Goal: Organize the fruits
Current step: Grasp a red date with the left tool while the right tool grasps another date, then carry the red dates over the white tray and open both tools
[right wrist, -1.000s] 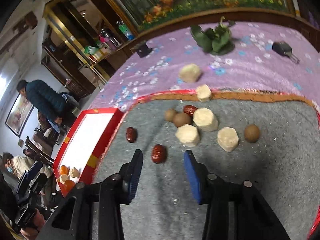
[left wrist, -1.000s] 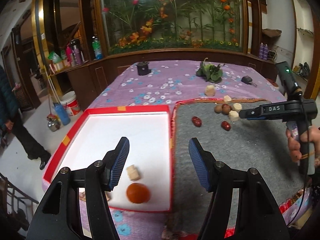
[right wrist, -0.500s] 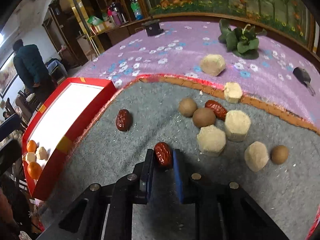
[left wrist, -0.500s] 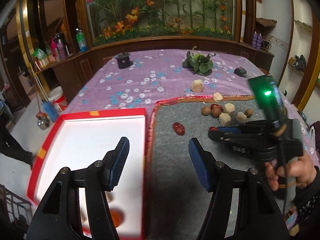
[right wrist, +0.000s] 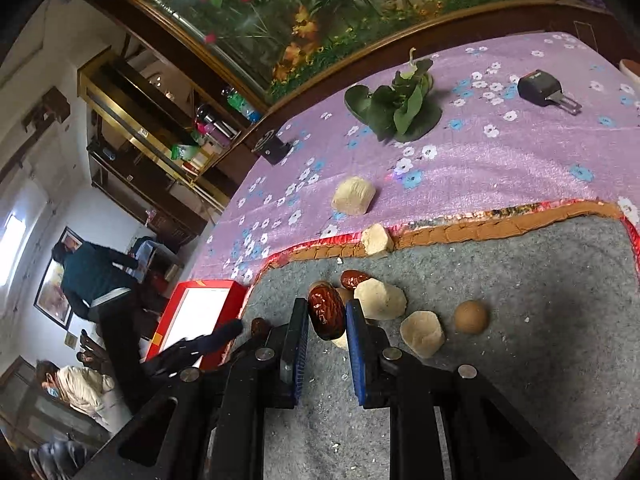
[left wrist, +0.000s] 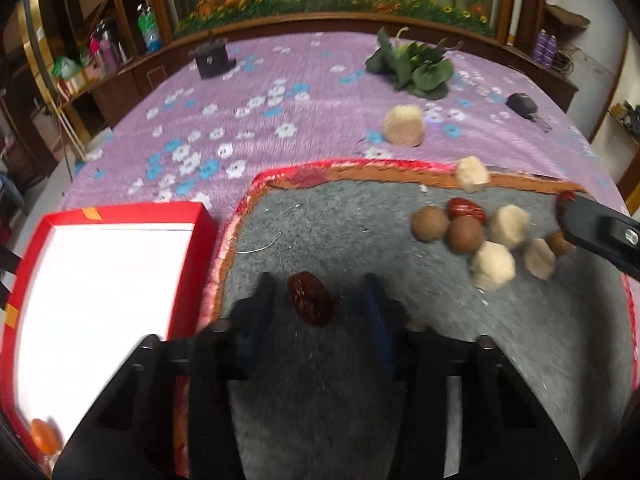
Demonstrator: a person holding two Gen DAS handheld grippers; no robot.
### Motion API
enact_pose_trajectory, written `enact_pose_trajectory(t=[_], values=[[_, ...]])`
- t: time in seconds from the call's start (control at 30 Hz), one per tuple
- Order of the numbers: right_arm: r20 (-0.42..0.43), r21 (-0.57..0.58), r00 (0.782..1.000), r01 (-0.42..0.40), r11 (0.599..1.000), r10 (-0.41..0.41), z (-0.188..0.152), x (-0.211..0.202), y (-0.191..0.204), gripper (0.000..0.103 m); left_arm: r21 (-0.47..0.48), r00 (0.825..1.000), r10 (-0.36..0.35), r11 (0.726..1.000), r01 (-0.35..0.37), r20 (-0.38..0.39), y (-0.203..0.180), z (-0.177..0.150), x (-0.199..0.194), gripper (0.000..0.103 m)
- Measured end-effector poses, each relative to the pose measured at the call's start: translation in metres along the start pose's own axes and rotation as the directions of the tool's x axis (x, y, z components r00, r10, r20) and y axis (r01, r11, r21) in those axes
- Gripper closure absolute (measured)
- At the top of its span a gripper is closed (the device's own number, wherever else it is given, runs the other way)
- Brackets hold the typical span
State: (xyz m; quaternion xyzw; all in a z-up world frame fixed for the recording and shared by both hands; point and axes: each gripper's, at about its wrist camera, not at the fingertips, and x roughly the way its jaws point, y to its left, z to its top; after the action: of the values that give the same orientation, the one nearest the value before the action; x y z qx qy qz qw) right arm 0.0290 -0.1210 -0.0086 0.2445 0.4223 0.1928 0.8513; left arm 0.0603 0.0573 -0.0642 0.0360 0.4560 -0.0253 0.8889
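Our right gripper [right wrist: 326, 322] clamped on wrinkled dark-red jujube [right wrist: 326, 312], lifted above grey felt mat [right wrist: 520, 320]; we judge firm pinch keeps fruit secure for carry toward red-rimmed white tray [right wrist: 196, 312]. Jujube sits between blue pads, tip poking past them.

Our left gripper [left wrist: 320, 308] spread wide, low over mat, straddling second dark-red jujube [left wrist: 310, 298]. Fruit lies on felt between fingers, nearer left one, touching neither. We judge this pre-grasp alignment.

Remaining pale chunks and brown round fruits [left wrist: 464, 234] clustered farther right on mat.

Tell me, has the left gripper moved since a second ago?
Yes. The left gripper left the red tray, moving right over the grey mat, straddling a red date.
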Motion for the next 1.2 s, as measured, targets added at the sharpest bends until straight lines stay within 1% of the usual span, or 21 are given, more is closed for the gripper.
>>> enact_pose_trajectory(t=[0.03,0.1,0.17,0.3,0.43,0.53,0.63,0.7,0.8,0.9,0.93,1.0,1.07,1.13,1.2], values=[[-0.004,0.002,1.000,0.002,1.000,-0.002,-0.001,0.001,0.000,0.085,-0.005,1.000,-0.010,1.000,0.010,0.012,0.001,-0.001,0.002,0.071],[-0.016,0.009,1.000,0.008,1.000,-0.008,0.000,0.004,0.000,0.085,0.017,0.999,-0.026,1.000,0.025,0.039,0.001,-0.003,0.001,0.085],[-0.019,0.021,1.000,0.006,1.000,-0.006,0.000,0.006,-0.003,0.085,0.030,0.998,-0.032,0.999,0.031,0.047,0.001,-0.006,-0.002,0.085],[-0.014,0.007,1.000,0.003,1.000,-0.003,0.000,0.007,-0.002,0.085,0.058,0.997,-0.047,0.997,0.044,0.062,-0.002,-0.013,-0.008,0.085],[-0.025,0.004,1.000,-0.009,1.000,0.009,-0.001,0.013,-0.003,0.085,0.066,0.991,-0.080,0.995,0.073,0.107,-0.004,-0.024,-0.035,0.085],[-0.028,-0.008,1.000,0.006,1.000,-0.006,-0.004,0.017,0.000,0.085,0.073,0.983,-0.092,0.994,0.081,0.158,-0.002,-0.035,-0.063,0.085],[-0.008,-0.041,1.000,0.007,0.999,-0.007,-0.005,0.018,0.005,0.085,0.072,0.970,-0.084,0.995,0.070,0.229,0.004,-0.046,-0.095,0.085],[0.006,-0.075,1.000,0.020,0.997,-0.020,-0.008,0.019,0.010,0.085,0.063,0.958,-0.079,0.996,0.064,0.277,0.013,-0.053,-0.118,0.085],[-0.003,-0.088,0.999,0.033,0.996,-0.033,-0.012,0.027,0.010,0.085,0.044,0.937,-0.040,0.999,0.026,0.348,0.031,-0.062,-0.147,0.085],[-0.026,-0.040,1.000,0.014,0.999,-0.015,-0.014,0.033,0.003,0.085,0.006,0.920,-0.008,1.000,0.006,0.391,0.056,-0.071,-0.169,0.085],[-0.037,-0.018,0.999,0.000,1.000,-0.001,-0.016,0.034,0.002,0.085,-0.012,0.914,0.007,1.000,-0.002,0.406,0.067,-0.074,-0.176,0.085],[-0.061,0.022,0.997,-0.036,0.999,0.037,-0.020,0.037,0.006,0.085,-0.038,0.908,0.036,0.999,-0.022,0.418,0.083,-0.079,-0.184,0.085],[-0.076,0.000,0.995,-0.056,0.998,0.056,-0.025,0.040,0.024,0.085,-0.083,0.897,0.085,0.995,-0.054,0.434,0.104,-0.083,-0.191,0.085],[-0.097,-0.039,0.991,-0.093,0.995,0.089,-0.032,0.045,0.052,0.085,-0.119,0.892,0.119,0.990,-0.073,0.437,0.122,-0.088,-0.194,0.085],[-0.130,-0.088,0.983,-0.143,0.986,0.131,-0.039,0.054,0.088,0.085,-0.159,0.889,0.156,0.983,-0.095,0.431,0.139,-0.091,-0.193,0.085]])
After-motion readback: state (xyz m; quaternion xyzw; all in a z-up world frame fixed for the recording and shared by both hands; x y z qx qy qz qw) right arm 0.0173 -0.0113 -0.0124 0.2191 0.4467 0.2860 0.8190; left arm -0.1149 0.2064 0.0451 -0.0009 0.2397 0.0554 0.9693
